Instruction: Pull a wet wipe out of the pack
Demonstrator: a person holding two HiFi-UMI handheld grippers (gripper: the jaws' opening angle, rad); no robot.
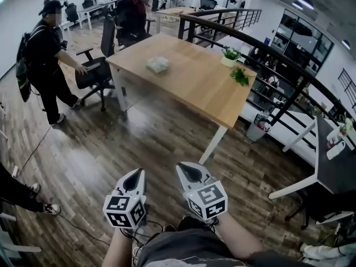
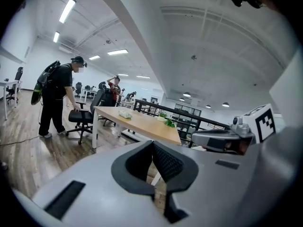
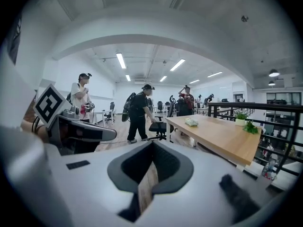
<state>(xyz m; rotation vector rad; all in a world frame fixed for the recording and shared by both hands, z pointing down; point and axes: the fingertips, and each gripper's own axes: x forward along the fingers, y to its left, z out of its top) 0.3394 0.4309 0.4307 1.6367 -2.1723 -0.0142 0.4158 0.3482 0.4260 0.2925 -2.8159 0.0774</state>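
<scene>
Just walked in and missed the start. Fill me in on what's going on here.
Someone holds a gripper in each hand, the left gripper and right gripper both shut and empty, above the floor short of the wooden table. The wet wipe pack lies untouched on that table. A person in black stands at an office chair beside it.

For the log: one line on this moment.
left claw shut, empty | right claw shut, empty | pale soft wipe pack on wooden table, unreached

Wooden table [image 1: 189, 82] on dark plank floor [image 1: 83, 149].
</scene>
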